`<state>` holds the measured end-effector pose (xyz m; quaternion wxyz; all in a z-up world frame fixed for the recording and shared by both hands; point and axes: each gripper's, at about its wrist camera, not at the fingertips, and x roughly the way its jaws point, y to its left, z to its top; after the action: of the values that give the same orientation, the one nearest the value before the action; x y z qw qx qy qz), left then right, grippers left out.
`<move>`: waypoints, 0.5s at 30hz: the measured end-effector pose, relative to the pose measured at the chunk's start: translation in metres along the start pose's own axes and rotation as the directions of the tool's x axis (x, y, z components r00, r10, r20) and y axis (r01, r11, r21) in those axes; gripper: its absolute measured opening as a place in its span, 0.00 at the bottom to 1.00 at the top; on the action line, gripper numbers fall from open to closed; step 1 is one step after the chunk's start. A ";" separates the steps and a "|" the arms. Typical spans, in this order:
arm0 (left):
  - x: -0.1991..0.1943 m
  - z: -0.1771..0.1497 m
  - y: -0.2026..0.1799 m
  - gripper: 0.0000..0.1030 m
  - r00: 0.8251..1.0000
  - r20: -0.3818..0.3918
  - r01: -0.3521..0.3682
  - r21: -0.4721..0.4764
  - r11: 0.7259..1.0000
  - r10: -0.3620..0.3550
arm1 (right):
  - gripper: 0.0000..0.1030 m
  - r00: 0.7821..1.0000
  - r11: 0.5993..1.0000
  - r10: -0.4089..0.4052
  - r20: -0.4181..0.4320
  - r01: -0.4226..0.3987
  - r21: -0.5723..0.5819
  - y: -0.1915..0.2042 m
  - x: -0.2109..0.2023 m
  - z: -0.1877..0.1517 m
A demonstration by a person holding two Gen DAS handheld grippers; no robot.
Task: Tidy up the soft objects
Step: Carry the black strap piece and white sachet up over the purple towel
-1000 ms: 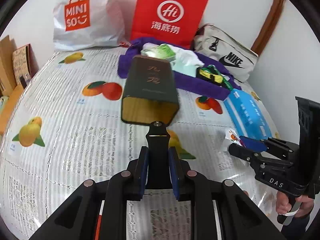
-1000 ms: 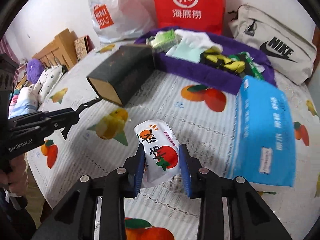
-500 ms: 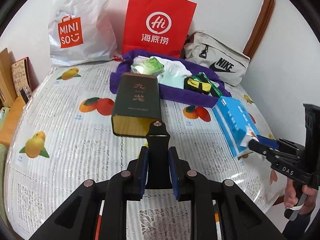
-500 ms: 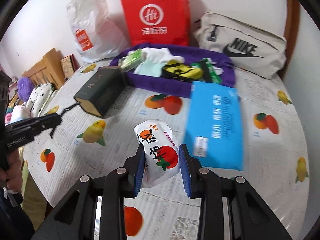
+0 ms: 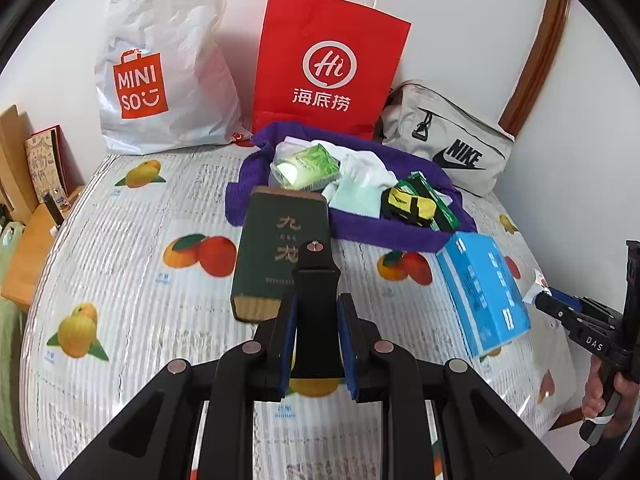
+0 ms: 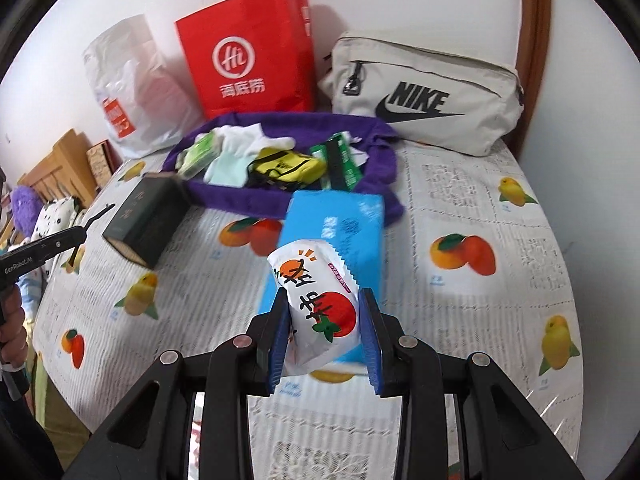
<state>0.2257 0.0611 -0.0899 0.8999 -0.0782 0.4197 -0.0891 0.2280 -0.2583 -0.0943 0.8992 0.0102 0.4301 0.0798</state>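
Pinching a white snack packet (image 6: 316,304) printed with a tomato, the right tool (image 6: 324,320) holds it clear of the fruit-print bed cover (image 6: 480,208), its blue pads pressed on the packet's two sides and the packet's long axis running away along the fingers. What the coming move turns on is this: the purple cloth (image 6: 376,136) with the heap of soft things — white socks (image 6: 240,140), a yellow and black item (image 6: 286,166), a green pack (image 6: 198,152) — lies straight ahead at the far side, with the blue tissue pack (image 6: 340,224) lying between, directly under the packet's far end. So the packet likely has to travel forward over that pack before it can be set down.

The right tool points steeply down toward the bed. The left tool (image 5: 316,320), nearer the dark green box (image 5: 280,240) at the cloth's left near corner, is clamped on a black clip-like piece (image 5: 316,280) — what exactly, I cannot tell.
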 end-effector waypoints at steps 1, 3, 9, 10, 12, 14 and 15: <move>0.002 0.003 0.000 0.19 1.000 -0.001 -0.003 -0.004 1.000 0.003 | 0.32 1.000 1.000 -0.001 0.003 0.001 0.001 -0.002 0.001 0.003; 0.006 0.009 0.001 0.19 1.000 -0.002 -0.006 -0.007 1.000 0.006 | 0.32 1.000 1.000 0.000 0.008 0.000 0.002 -0.004 0.003 0.010; 0.018 0.029 0.002 0.19 1.000 0.002 -0.016 -0.018 1.000 0.016 | 0.32 1.000 1.000 0.007 0.027 -0.007 -0.001 -0.008 0.011 0.034; 0.021 0.033 0.002 0.19 1.000 0.002 -0.017 -0.020 1.000 0.017 | 0.32 1.000 1.000 0.011 0.030 -0.011 -0.003 -0.008 0.012 0.038; 0.024 0.040 0.003 0.19 1.000 0.004 -0.019 -0.022 1.000 0.019 | 0.32 0.999 1.000 0.013 0.032 -0.013 -0.005 -0.007 0.015 0.045; 0.028 0.047 0.005 0.19 1.000 0.007 -0.023 -0.025 0.999 0.023 | 0.32 0.999 1.000 0.018 0.039 -0.017 -0.010 -0.007 0.018 0.053; 0.031 0.052 0.005 0.19 1.000 0.008 -0.022 -0.028 0.999 0.022 | 0.32 0.999 1.000 0.019 0.041 -0.019 -0.013 -0.007 0.021 0.057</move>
<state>0.2855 0.0626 -0.0813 0.9013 -0.0864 0.4181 -0.0732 0.2855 -0.2588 -0.0752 0.9070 0.0102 0.4111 0.0909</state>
